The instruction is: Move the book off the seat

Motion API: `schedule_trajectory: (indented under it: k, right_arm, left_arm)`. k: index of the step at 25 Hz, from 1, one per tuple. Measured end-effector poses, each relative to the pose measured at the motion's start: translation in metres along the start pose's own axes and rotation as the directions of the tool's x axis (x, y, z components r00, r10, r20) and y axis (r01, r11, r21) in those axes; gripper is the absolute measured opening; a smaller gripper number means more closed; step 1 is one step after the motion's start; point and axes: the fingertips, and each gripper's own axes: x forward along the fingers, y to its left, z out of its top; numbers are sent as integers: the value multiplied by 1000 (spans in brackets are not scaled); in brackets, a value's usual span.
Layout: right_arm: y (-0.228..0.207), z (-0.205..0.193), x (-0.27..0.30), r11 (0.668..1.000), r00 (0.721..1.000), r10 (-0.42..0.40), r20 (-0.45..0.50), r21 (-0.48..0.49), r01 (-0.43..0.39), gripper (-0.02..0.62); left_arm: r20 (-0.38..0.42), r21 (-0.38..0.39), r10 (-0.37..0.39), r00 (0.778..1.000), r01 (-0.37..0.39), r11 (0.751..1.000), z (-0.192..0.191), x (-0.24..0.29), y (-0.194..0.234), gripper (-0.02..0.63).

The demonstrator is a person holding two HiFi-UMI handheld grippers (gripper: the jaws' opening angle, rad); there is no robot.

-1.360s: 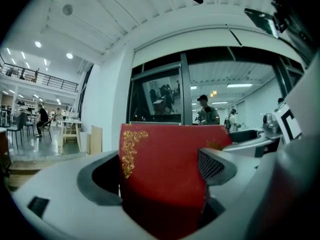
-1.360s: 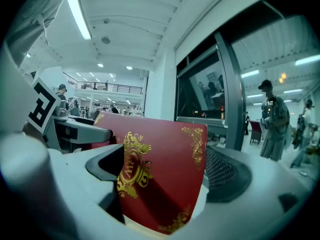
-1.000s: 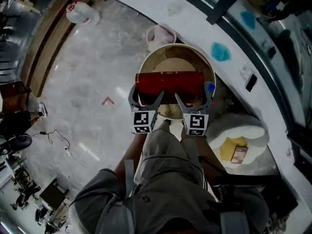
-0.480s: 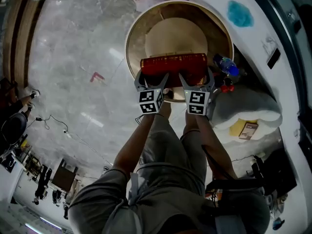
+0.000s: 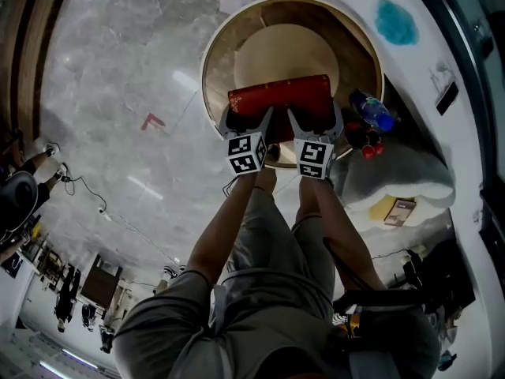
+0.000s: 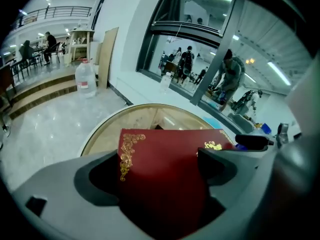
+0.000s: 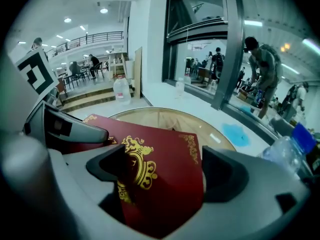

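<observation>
Book point(image 5: 280, 99) turned askew (square before) – over seat point(image 5: 219, 54) | left tool point(image 5: 246, 121), right tool point(image 5: 316, 121) clamped on it

Reads dim and underexposed from the head view. Shows pale glare streaks on the floor point(image 5: 118, 77) left of the red book point(image 5: 280, 101). Bends and blackens toward the corners in both gripper views. Glows from ceiling lamps point(image 7: 103, 10) beyond the book, sinks into shadow beneath it.
</observation>
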Motion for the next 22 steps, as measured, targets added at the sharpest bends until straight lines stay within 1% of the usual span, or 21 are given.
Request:
schedule_trajectory:
  k: [2, 4, 6, 7, 10, 14, 17, 19, 20, 22]
  right_arm:
    - [2, 0, 0, 1000, 1000, -6, 0, 4, 6, 491]
    - [3, 0, -2, 1000, 1000, -2, 2, -2, 2, 491]
    - [0, 5, -5, 1000, 1000, -2, 17, 5, 2, 491]
    - [-1, 10, -7, 1000, 999, -4, 33, 13, 3, 491]
    - [0, 31, -13, 1000, 996, 7, 87, 8, -8, 491]
    - [8, 71, -31, 999, 988, 29, 149, -18, -27, 491]
    - [10, 116, -58, 999, 979, 43, 200, -17, -40, 491]
    - [5, 162, -76, 999, 961, 39, 273, 0, -40, 491]
    - [0, 193, -85, 999, 945, 33, 326, 11, -39, 491]
    - [-13, 261, -113, 999, 901, 18, 433, 28, -34, 491]
  left_arm:
    - [23, 20, 15, 1000, -16, 1000, 1, -2, 3, 477]
    - [61, 42, 68, 996, -71, 997, 5, -9, 10, 476]
    - [106, 39, 129, 986, -133, 990, 13, -19, 18, 476]
    - [122, 38, 144, 982, -150, 988, 17, -23, 22, 476]
    - [173, 73, 146, 974, -160, 984, 34, -34, 26, 476]
    - [279, 154, 116, 953, -164, 974, 82, -65, 10, 476]
    - [344, 190, 96, 934, -170, 967, 120, -101, -15, 476]
    - [395, 202, 82, 915, -174, 964, 154, -124, -30, 476]
    - [425, 205, 73, 902, -175, 963, 177, -134, -37, 476]
    - [483, 200, 58, 874, -174, 964, 229, -159, -53, 476]
